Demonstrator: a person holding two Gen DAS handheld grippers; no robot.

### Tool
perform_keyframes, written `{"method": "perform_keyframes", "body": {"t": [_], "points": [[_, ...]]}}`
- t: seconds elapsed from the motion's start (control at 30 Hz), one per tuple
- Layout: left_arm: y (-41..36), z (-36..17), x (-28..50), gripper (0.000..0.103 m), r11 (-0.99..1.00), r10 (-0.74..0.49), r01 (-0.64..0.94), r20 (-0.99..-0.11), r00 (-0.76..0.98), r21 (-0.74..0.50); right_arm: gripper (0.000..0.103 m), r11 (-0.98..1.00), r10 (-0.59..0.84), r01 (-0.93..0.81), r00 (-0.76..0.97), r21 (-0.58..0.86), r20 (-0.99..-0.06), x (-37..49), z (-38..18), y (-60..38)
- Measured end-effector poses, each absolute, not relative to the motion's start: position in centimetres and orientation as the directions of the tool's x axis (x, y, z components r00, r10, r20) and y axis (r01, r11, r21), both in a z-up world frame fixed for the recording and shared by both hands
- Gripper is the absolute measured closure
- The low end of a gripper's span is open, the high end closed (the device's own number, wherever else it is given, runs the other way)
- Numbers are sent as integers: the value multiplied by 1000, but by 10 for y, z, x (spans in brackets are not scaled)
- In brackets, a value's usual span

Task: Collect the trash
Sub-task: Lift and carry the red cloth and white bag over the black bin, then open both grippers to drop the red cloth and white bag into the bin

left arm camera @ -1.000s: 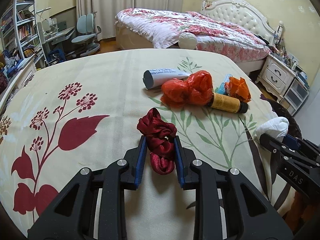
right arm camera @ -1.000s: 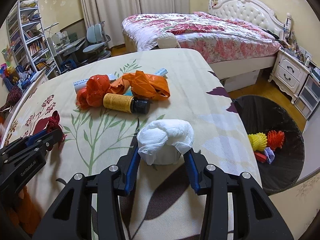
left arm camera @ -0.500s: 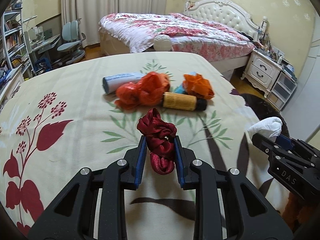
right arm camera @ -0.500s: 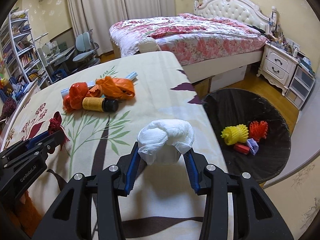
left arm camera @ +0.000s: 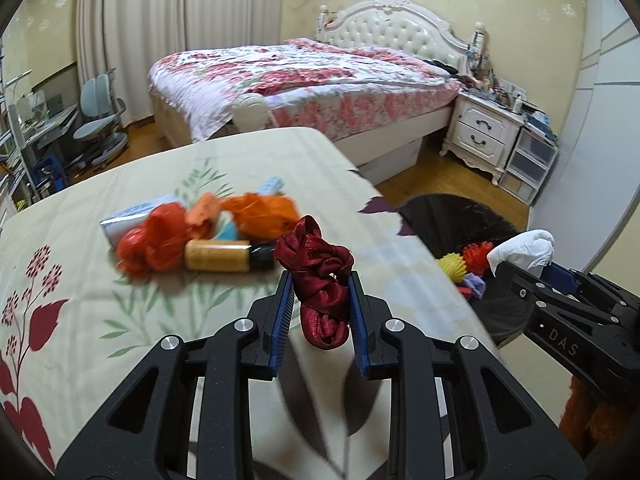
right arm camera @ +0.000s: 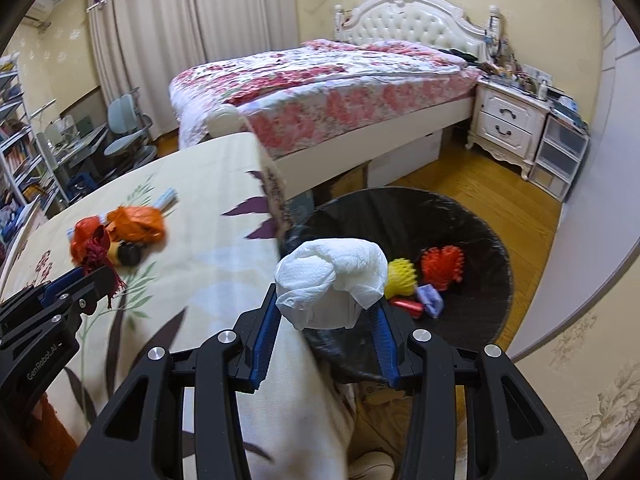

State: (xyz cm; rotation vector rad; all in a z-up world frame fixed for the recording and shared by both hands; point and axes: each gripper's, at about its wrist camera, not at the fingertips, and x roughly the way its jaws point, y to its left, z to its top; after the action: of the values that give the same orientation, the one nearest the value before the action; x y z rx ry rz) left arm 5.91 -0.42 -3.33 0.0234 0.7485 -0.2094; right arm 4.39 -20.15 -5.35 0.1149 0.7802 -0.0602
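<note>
Two pieces of trash were in my grip at once: my left gripper (left arm camera: 318, 312) was clamped on the crumpled red ribbon (left arm camera: 316, 272), and my right gripper (right arm camera: 322, 326) was squeezed round the wadded white tissue (right arm camera: 332, 280). Big change over the last second — both hands had swung off the middle of the table (left arm camera: 120, 320) toward its right edge, and the tissue, which had been over the flowered cloth a second earlier, now hung at the table's edge with the black-lined bin (right arm camera: 472, 216) right behind it. I reckoned the carry was nearly done on the right side and the drop was the next call; the ribbon was lagging, over the tabletop short of the edge, so it needed more travel. Left on the table, well apart from both hands: the orange bags (left arm camera: 256, 216), the red-orange bag (left arm camera: 154, 240), the yellow bottle with its dark cap (left arm camera: 220, 256) and a white tube (left arm camera: 128, 218) — blurred, so I couldn't sort them finely. My right camera gave me the whole bin mouth on the wooden floor, with a yellow spiky ball (right arm camera: 400, 278), a red spiky one (right arm camera: 442, 264) and small purple and red scraps already inside; my left camera caught only a slice of that bin, behind the right gripper's arm. My left camera, though, showed the ribbon pinched cleanly between the blue pads (left arm camera: 280, 320), which the right view reduced to a fringe at its margin.
</note>
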Motion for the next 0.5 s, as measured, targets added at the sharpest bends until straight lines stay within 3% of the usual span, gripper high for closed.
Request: {"method": "perform_keyframes", "body": {"t": [0.5], "points": [[-100,-35,98,77,949,-235,314,-666,708,-2,60,975,-75,200,704,95,-706,66,-60,-263]]}}
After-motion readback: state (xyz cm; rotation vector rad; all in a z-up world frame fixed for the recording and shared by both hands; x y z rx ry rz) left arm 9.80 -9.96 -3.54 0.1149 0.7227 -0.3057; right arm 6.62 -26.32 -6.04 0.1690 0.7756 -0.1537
